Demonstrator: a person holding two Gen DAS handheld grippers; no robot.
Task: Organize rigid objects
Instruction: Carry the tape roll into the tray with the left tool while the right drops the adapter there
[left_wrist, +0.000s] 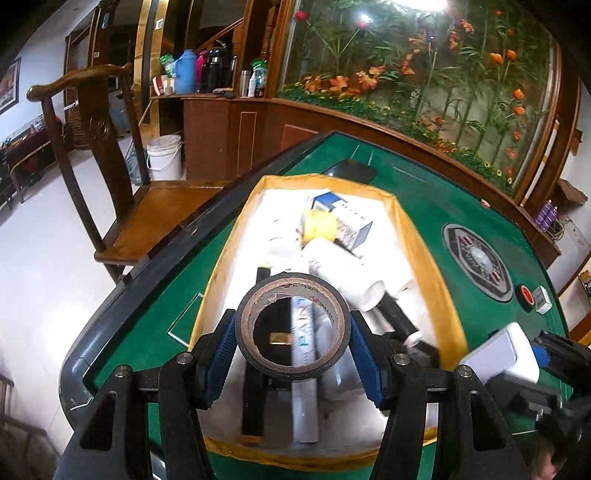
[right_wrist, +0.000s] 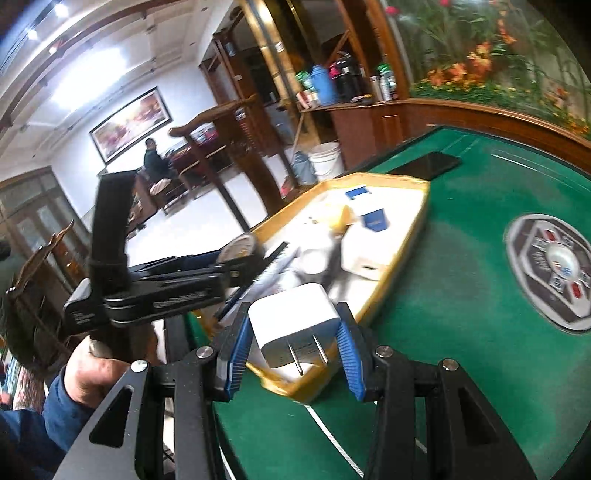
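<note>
My left gripper (left_wrist: 293, 349) is shut on a black roll of tape (left_wrist: 255, 314) and holds it above the near end of a gold-rimmed white tray (left_wrist: 437, 266). The tray holds boxes, white bottles and tubes. My right gripper (right_wrist: 293, 341) is shut on a white plug charger (right_wrist: 291, 321) with its prongs toward the camera, above the tray's near corner (right_wrist: 391, 273). In the left wrist view the charger (left_wrist: 506, 350) and right gripper show at the right. In the right wrist view the left gripper (right_wrist: 236, 258) with the tape shows at the left.
The tray lies on a green mahjong table (left_wrist: 413, 206) with a central control panel (left_wrist: 478, 258). A black phone (left_wrist: 352, 170) lies beyond the tray. A red die button and small white box (left_wrist: 543, 299) sit right. A wooden chair (left_wrist: 147, 206) stands left.
</note>
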